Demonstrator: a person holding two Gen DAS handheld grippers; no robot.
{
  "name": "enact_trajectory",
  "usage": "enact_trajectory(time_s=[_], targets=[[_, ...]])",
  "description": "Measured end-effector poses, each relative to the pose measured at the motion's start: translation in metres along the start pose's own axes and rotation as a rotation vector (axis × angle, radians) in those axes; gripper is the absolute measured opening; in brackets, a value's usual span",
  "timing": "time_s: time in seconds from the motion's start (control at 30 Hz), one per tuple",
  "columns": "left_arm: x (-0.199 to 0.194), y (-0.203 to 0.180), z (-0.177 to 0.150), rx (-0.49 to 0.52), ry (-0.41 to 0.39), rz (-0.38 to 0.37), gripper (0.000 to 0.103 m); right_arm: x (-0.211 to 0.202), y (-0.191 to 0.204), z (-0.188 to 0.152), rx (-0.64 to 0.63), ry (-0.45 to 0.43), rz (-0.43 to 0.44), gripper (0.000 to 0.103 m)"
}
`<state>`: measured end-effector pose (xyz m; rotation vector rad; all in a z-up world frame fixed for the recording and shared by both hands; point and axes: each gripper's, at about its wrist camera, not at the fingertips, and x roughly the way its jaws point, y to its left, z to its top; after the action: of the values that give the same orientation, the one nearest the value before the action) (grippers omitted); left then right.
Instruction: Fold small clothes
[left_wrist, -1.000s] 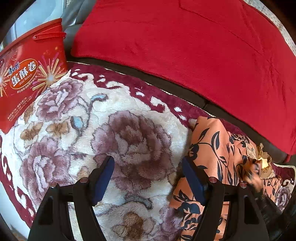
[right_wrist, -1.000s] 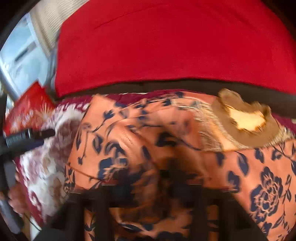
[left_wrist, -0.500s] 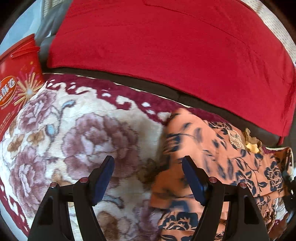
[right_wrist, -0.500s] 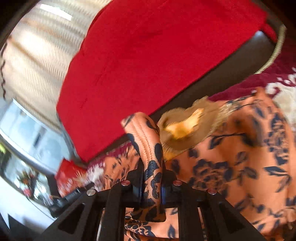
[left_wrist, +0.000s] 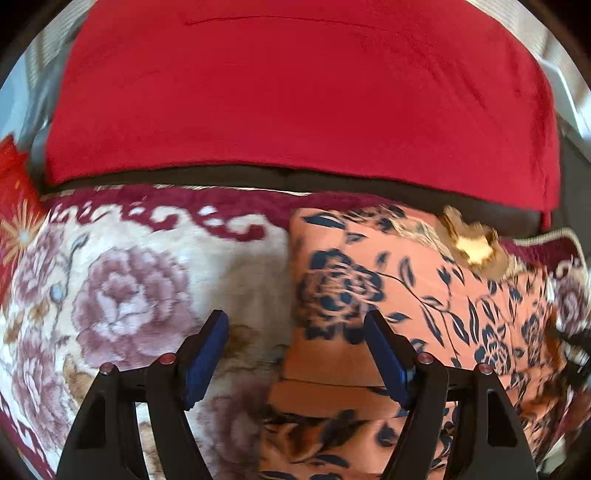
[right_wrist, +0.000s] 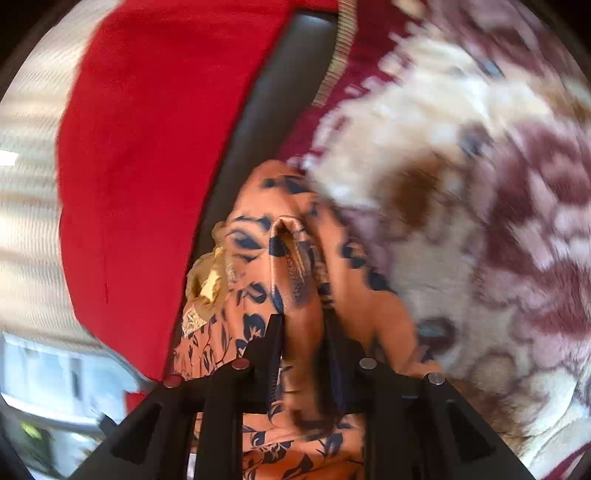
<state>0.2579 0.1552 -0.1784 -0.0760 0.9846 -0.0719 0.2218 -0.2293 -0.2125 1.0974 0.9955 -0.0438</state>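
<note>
Orange floral garment (left_wrist: 417, 295) lies on the floral blanket (left_wrist: 129, 295), thin, limp and light by appearance; best taken at a hem or corner. Right gripper (right_wrist: 301, 332) jaws clamped on a fabric fold. Left gripper (left_wrist: 295, 343) jaws apart, empty. Since a second ago, the garment has spread flatter.

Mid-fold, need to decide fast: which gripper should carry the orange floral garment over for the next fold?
Right. The right gripper is already shut on a bunched fold of the orange floral garment. The left gripper is open, holding nothing, straddling the garment's left edge over the floral blanket.
</note>
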Motion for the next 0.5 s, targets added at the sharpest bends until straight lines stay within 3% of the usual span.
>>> enact_trajectory(time_s=[0.1, 0.17, 0.23, 0.33, 0.4, 0.43, 0.5], targets=[[0.001, -0.021, -0.004, 0.068, -0.014, 0.03, 0.076, -0.024, 0.003, 0.005, -0.031, -0.097, -0.009, 0.028], [0.006, -0.031, -0.006, 0.104, -0.008, 0.033, 0.076, -0.047, 0.018, 0.002, -0.135, -0.233, -0.049, 0.028], [0.013, -0.043, -0.011, 0.157, 0.018, 0.067, 0.076, -0.054, 0.034, -0.003, -0.231, -0.282, -0.052, 0.028], [0.025, -0.05, -0.016, 0.202, 0.048, 0.126, 0.077, -0.042, 0.051, -0.007, -0.352, -0.218, -0.029, 0.028], [0.027, -0.051, -0.016, 0.224, 0.053, 0.137, 0.078, -0.018, 0.047, -0.004, -0.338, -0.109, -0.063, 0.028], [0.026, -0.052, -0.016, 0.23, 0.05, 0.141, 0.078, 0.0, 0.038, -0.001, -0.313, -0.041, -0.132, 0.026], [0.023, -0.05, -0.015, 0.224, 0.044, 0.143, 0.079, 0.003, 0.024, 0.003, -0.265, -0.038, -0.14, 0.023]])
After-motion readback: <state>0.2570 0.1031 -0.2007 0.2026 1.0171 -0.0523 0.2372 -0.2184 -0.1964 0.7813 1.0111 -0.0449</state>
